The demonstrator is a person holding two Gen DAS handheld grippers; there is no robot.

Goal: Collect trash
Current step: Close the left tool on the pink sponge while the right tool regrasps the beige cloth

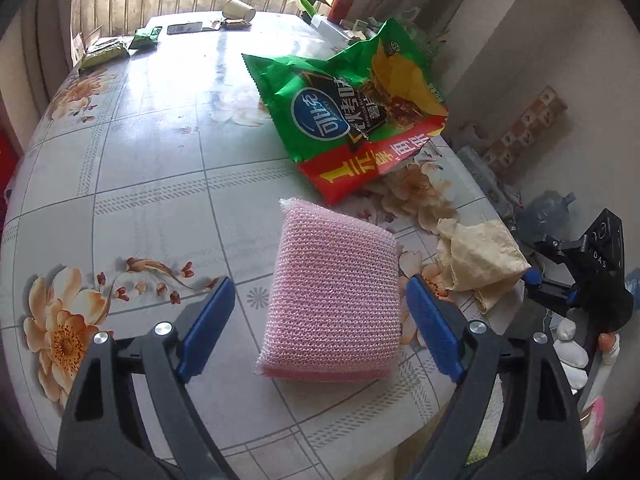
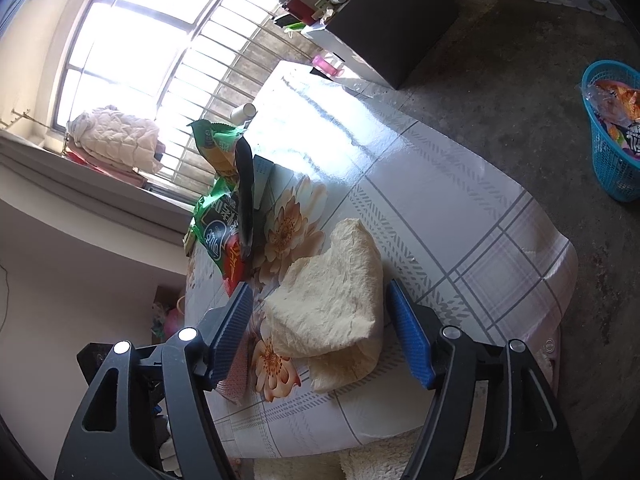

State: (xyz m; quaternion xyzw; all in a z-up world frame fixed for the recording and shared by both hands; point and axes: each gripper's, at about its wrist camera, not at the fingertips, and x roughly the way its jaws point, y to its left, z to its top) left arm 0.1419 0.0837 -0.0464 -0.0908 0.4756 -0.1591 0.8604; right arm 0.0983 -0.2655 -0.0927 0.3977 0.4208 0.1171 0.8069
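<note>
A pink mesh sponge (image 1: pixel 334 300) lies on the floral tablecloth (image 1: pixel 140 184), between the open fingers of my left gripper (image 1: pixel 320 296), which do not touch it. Beyond it lies an empty green and red chip bag (image 1: pixel 348 120). A crumpled beige tissue (image 1: pixel 480 256) sits at the table's right edge; in the right wrist view it (image 2: pixel 332 300) lies between the open fingers of my right gripper (image 2: pixel 320 308). The chip bag (image 2: pixel 220 216) shows behind. The right gripper also shows in the left wrist view (image 1: pixel 576 280).
A paper cup (image 1: pixel 239 10) lies tipped at the far end, with green packets (image 1: pixel 120 44) at the far left. A blue basket (image 2: pixel 612 136) holding wrappers stands on the floor to the right. A large water bottle (image 1: pixel 548 212) stands on the floor.
</note>
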